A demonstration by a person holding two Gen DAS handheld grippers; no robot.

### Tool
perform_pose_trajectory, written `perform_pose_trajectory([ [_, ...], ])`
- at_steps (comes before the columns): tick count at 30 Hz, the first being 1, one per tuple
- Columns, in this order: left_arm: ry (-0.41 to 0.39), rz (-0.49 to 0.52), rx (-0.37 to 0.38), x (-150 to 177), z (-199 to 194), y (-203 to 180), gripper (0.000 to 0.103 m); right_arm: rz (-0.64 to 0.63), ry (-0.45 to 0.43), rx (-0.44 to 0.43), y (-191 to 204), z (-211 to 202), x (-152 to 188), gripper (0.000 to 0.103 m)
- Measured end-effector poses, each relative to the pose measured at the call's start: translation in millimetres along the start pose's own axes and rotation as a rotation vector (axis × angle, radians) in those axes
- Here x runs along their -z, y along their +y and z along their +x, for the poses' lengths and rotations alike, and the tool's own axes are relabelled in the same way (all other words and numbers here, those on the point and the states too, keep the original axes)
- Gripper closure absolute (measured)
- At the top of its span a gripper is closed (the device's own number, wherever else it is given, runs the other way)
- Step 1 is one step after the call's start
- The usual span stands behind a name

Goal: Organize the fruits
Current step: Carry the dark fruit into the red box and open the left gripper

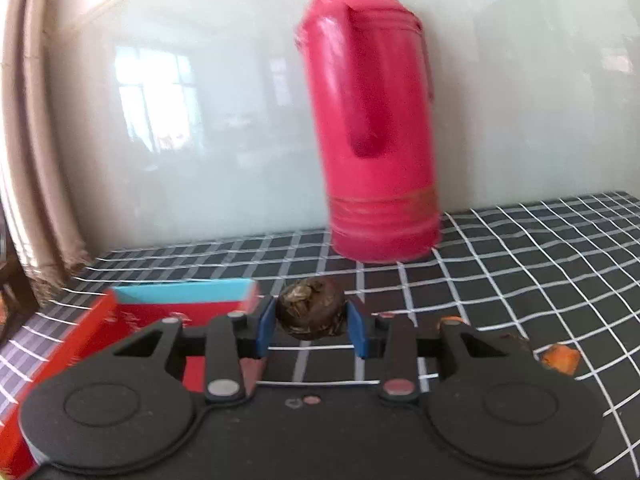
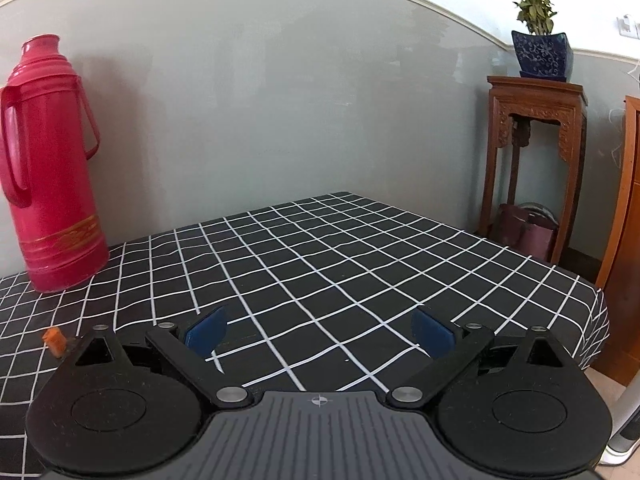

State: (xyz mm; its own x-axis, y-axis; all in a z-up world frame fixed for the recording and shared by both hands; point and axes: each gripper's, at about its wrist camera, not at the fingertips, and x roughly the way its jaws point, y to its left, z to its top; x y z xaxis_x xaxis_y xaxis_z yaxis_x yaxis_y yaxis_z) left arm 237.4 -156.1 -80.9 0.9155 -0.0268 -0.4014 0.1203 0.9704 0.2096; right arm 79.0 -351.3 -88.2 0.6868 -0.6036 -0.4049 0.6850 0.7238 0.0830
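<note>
Fruit, a dark brown round wrinkly one (image 1: 310, 312), is pinched between the left gripper (image 1: 311, 326)'s blue pads, just right of the red-and-blue cardboard box (image 1: 120, 320). I'd swing it over the box before letting go. Right gripper (image 2: 318, 330) hangs wide, empty.

Glossy pale grey-green wall (image 2: 280, 112), window reflection at 9 o'clock. Carved wooden stand (image 2: 534, 152) at 3 o'clock bears potted plant (image 2: 540, 40). Beige curtain (image 1: 36, 152) far left.
</note>
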Motion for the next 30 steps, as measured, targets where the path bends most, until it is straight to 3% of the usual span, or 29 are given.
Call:
perform_pose_trajectory([
  [11,0.114,-0.111,-0.167,16,-11,77,0.074,-0.045,-0.016,-0.058,18,-7,7,0.005],
  [17,0.197,-0.145,-0.209,23,-6,105,0.071,-0.079,-0.013,-0.113,32,-10,12,0.005],
  [21,0.224,-0.169,-0.213,26,-9,116,0.062,-0.100,-0.005,-0.161,43,-12,15,0.005],
  [22,0.219,-0.177,-0.211,26,-13,119,0.051,-0.105,-0.002,-0.176,46,-11,16,0.005],
  [23,0.212,-0.182,-0.216,26,-16,122,0.033,-0.111,0.002,-0.191,49,-11,17,0.005],
  [24,0.201,-0.184,-0.226,25,-20,124,0.026,-0.116,0.003,-0.202,52,-10,17,0.005],
  [30,0.168,-0.173,-0.219,25,-42,143,0.024,-0.142,0.037,-0.305,69,-4,18,0.005],
])
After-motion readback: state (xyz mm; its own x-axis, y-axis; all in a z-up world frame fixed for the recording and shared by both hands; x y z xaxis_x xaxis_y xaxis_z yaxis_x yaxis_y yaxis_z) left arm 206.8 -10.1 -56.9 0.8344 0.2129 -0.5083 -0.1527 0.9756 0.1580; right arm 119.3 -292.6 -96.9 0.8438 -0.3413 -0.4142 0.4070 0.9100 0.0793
